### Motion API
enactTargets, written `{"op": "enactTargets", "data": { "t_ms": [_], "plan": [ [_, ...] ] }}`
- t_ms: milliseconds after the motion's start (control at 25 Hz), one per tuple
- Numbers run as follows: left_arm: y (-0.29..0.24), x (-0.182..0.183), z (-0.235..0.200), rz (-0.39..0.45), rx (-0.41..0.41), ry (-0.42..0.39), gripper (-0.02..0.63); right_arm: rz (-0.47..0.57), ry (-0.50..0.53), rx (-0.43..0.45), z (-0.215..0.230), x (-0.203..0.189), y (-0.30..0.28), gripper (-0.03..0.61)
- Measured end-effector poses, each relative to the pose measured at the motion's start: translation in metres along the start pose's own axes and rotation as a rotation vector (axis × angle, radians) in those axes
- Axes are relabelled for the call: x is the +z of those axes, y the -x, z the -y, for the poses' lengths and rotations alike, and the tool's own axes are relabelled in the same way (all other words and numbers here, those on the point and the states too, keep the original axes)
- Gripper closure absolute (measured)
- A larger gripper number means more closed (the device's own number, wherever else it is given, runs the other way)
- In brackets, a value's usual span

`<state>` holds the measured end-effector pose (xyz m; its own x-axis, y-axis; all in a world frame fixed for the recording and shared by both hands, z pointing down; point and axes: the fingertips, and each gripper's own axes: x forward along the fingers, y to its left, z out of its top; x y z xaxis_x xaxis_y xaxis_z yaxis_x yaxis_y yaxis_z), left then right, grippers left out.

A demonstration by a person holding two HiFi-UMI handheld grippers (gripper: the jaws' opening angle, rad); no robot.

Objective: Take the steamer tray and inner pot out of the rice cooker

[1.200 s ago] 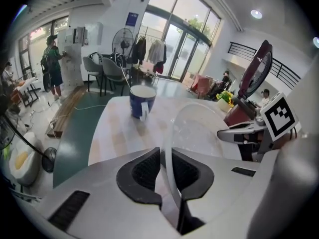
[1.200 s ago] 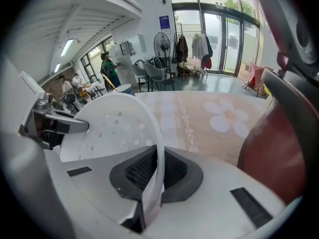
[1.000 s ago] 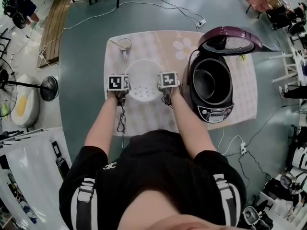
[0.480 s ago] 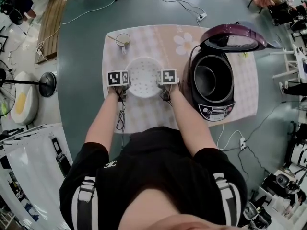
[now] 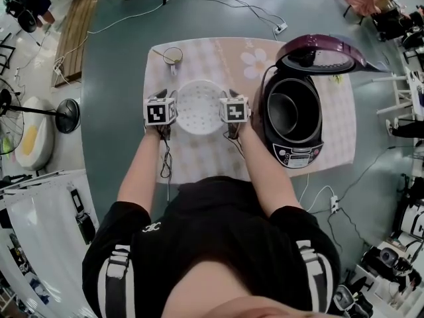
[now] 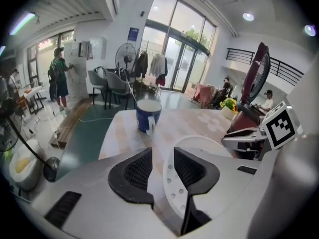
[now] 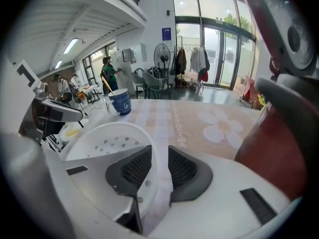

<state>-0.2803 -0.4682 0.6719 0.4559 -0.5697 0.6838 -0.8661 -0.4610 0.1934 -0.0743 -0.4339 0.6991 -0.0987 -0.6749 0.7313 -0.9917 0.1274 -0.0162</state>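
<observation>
The white perforated steamer tray [image 5: 198, 106] rests on the tablecloth between my two grippers. My left gripper [image 5: 165, 97] is at its left rim and my right gripper [image 5: 228, 97] at its right rim. Both pairs of jaws have just been opening. In the left gripper view the tray [image 6: 172, 185] has its rim between the jaws of the left gripper [image 6: 162, 153], with a gap beside it. The right gripper [image 7: 159, 151] likewise straddles the rim of the tray [image 7: 107, 138] loosely. The inner pot [image 5: 283, 114] sits in the rice cooker [image 5: 299, 152], under its raised purple lid [image 5: 318, 53].
A blue mug [image 5: 172, 57] stands at the table's far left, beyond the tray. The flowered tablecloth [image 5: 212, 158] covers the small table. Cables run from the cooker and across the floor. Fans, chairs and people are far off.
The tray looks smaller and lower than one second ago and now lies on the cloth. Both grippers have tipped up a little at its rim, and their jaws stand apart.
</observation>
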Motion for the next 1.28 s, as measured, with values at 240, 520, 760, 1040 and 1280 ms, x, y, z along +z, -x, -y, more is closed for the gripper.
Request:
{"op": "enactTargets", "data": {
  "t_ms": [240,520,760,1040,1280],
  "plan": [
    [0.046,0.048,0.017,0.176,0.027,-0.051,0.486,0.23,-0.011,-0.032,0.004,0.052,0.047,0.491],
    [0.114,0.109,0.054,0.386,0.044,-0.152,0.486,0.505,-0.035,-0.021,-0.004,0.124,0.139,0.491],
    [0.188,0.145,0.098,0.559,0.022,-0.195,0.486,0.749,-0.018,-0.044,-0.007,0.168,0.244,0.492],
    [0.247,0.159,0.136,0.677,0.012,-0.219,0.51,0.853,0.026,-0.129,-0.003,0.167,0.328,0.496],
    [0.252,0.149,0.151,0.675,0.039,-0.282,0.609,0.949,0.028,-0.172,0.0,0.155,0.368,0.578]
  ]
}}
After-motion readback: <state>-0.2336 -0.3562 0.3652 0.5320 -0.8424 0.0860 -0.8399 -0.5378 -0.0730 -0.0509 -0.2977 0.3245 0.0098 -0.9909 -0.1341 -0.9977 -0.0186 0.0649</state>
